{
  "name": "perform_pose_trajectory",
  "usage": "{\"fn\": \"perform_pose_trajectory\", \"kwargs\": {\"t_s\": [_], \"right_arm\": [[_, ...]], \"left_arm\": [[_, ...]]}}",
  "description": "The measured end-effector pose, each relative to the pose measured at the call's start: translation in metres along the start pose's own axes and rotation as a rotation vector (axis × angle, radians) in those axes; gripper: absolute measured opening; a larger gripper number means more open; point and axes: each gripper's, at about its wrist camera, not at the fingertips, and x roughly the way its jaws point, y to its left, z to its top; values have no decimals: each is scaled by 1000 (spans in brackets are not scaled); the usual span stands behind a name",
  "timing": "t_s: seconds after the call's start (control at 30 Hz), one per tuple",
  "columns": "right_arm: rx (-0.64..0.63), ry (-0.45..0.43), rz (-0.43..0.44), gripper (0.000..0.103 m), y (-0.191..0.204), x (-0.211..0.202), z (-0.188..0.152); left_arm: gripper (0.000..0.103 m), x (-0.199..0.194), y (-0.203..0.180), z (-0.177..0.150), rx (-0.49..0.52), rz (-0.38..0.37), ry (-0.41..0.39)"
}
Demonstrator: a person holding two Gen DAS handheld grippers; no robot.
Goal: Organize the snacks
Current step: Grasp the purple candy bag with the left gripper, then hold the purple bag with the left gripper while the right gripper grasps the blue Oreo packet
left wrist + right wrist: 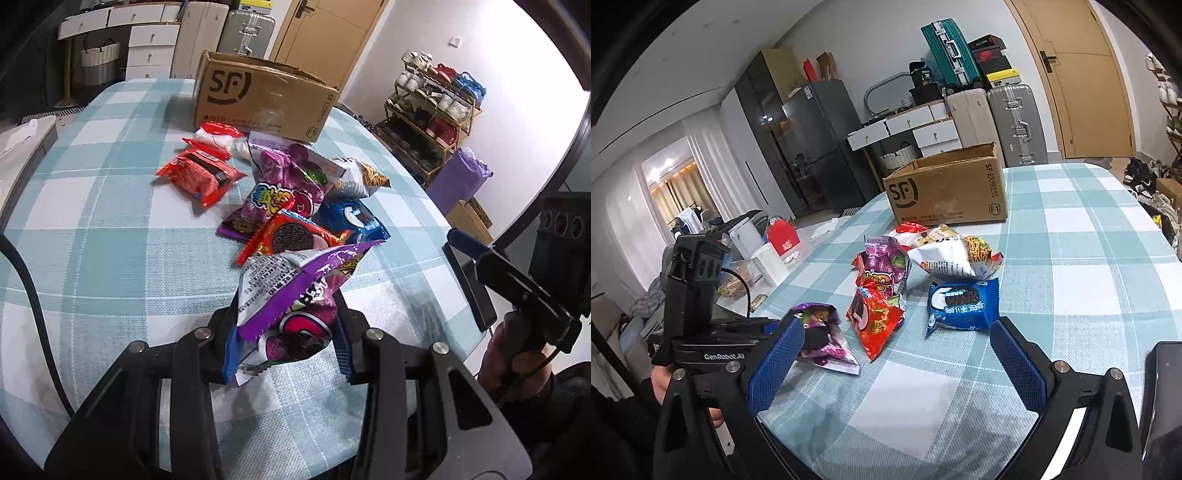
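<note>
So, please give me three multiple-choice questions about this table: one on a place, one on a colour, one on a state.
1. Where does the cardboard box stand?
A. on the far part of the table, behind the snacks
B. on the floor
C. on a chair

2. What colour is the pack in the left tool?
A. green
B. purple
C. yellow

3. How is the right tool?
A. shut on the blue pack
B. shut on nothing
C. open, holding nothing

Key: 1 A, the box sits on the checked cloth beyond the pile; 2 B, the purple pack is pinched between its fingers; 3 C, its blue pads stand wide apart, and the blue pack lies on the table beyond them.
</note>
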Motion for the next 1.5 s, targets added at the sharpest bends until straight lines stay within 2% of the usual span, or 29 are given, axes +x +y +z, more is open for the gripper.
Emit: {"fn": "perform_pose_trajectory", "kwargs": {"t_s": [0.13, 0.47, 0.63, 0.83, 1.17, 1.43, 1.5], "right_arm": [[6, 9, -16, 102, -1, 1, -1], [33, 30, -107, 102, -13, 9, 2], [58, 102, -187, 102, -29, 29, 12], [110, 194, -217, 102, -46, 61, 15], [64, 296, -270, 102, -44, 112, 21], [31, 305, -284, 102, -37, 127, 21], [15, 304, -291, 99, -35, 129, 21]], "left_arm": [[37, -8, 7, 1, -52, -48, 3], [37, -19, 14, 2, -63, -12, -5], [37, -19, 25, -1, -92, -13, 3], [37, -16, 30, -7, -87, -5, 18], [37, -9, 39, -11, -107, 14, 35], [37, -10, 38, -12, -96, 32, 37], [37, -10, 37, -13, -98, 34, 38]]}}
